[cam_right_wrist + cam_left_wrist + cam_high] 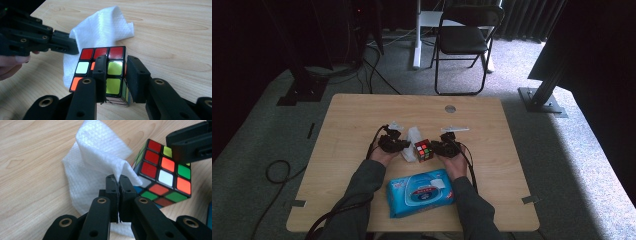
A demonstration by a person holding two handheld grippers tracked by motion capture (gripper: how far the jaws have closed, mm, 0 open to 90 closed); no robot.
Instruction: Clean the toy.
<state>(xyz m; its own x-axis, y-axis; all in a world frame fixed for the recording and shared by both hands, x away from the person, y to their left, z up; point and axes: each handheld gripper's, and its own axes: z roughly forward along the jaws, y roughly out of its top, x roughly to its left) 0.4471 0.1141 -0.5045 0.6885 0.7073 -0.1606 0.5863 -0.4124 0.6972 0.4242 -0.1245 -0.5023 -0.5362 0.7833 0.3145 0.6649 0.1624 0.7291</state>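
Cube (105,72) sits clamped in my right gripper (116,75), its jaws squeezed on one corner column so the puzzle stays tilted on the table (362,120) with its coloured faces turned toward my other hand. I judge that grip is there to steady it while I wipe it down. My left gripper (117,187) has its jaws pressed together on a fold of the white wipe (95,165), pinching just enough cloth that the rest drapes loose against the near side of the cube, touching it. Holding the wipe by its edge leaves a broad flap free to drag across the stickers. In the high view both grippers meet near the middle of the table, the cube between them and the wipe just to its left. Near me, between my forearms, lies the blue pack of wet wipes (421,192), close below the work but not touching it. Farther off a folding chair (464,37) stands on the carpet beyond the table. Only my right gripper's own jaws cover part of the cube.
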